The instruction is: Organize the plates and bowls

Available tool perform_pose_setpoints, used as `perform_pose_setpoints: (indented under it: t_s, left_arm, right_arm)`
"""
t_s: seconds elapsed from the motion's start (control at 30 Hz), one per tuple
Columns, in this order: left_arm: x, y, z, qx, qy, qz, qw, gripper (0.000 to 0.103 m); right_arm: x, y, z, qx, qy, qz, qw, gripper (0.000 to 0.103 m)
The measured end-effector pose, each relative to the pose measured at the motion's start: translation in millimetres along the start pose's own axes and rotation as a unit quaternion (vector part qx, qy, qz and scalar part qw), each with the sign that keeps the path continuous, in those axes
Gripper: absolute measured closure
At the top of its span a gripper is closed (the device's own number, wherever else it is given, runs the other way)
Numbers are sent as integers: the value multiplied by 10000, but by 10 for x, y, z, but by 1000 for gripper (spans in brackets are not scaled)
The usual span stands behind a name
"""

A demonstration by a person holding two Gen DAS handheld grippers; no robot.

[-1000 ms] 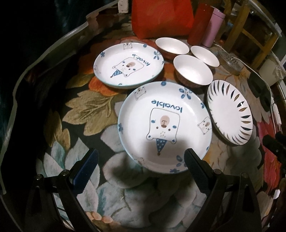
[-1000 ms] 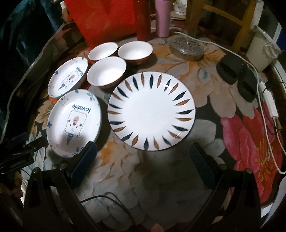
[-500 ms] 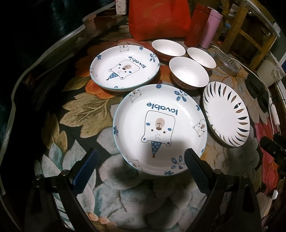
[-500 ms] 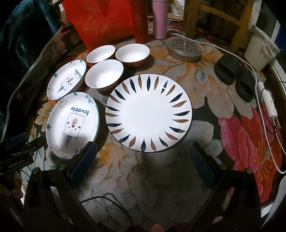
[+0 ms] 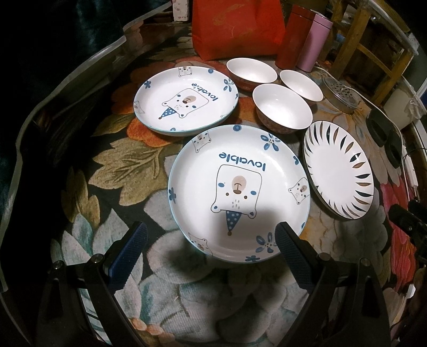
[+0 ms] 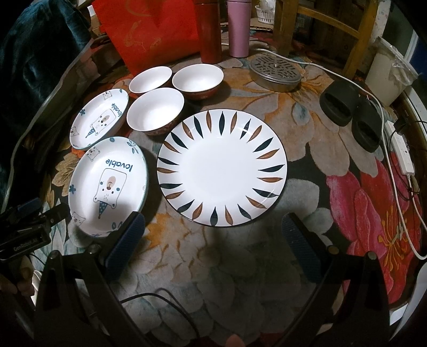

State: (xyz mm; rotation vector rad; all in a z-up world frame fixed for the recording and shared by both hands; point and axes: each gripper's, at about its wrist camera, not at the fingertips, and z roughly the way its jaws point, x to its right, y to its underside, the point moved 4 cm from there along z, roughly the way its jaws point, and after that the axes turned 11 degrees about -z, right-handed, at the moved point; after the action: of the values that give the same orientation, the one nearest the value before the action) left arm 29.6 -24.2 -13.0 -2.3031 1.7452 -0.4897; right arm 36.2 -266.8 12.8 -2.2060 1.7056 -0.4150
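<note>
Two white bear plates marked "lovable" lie on the flowered table, one near point(image 5: 238, 192) point(image 6: 106, 185), one farther back point(image 5: 185, 100) point(image 6: 99, 121). A leaf-pattern plate point(image 5: 337, 170) point(image 6: 222, 168) lies to their right. Behind them stand three white bowls point(image 5: 281, 108) point(image 5: 251, 70) point(image 5: 301, 85) point(image 6: 155, 111). My left gripper point(image 5: 210, 244) is open and empty, just short of the near bear plate's front rim. My right gripper point(image 6: 213, 235) is open and empty in front of the leaf plate.
At the back stand a red bag point(image 5: 237, 26), a red flask point(image 6: 209, 29) and a pink flask point(image 6: 238, 26). A round metal grate point(image 6: 275, 70), two black holders point(image 6: 349, 112) and a white power strip with cable point(image 6: 401, 152) lie at the right. A wooden chair point(image 6: 320, 24) stands behind.
My left gripper has crept forward a little, so the near bear plate sits closer between its fingers. The right gripper has pulled back slightly. No dish has moved.
</note>
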Motion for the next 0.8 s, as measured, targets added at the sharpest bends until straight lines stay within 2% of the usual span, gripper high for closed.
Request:
perform_pose_setpoints:
  t_s: [0.43, 0.57, 0.8]
  left_arm:
    - [11, 10, 23, -33, -19, 30, 10000, 6]
    - [133, -21, 90, -83, -54, 184, 9998, 6]
    - [544, -298, 213, 108, 87, 451, 9989, 6]
  right_arm:
    - [76, 33, 15, -20, -36, 41, 10000, 0]
    - [269, 7, 59, -22, -18, 248, 9997, 0]
    - [715, -24, 296, -110, -60, 664, 9977, 1]
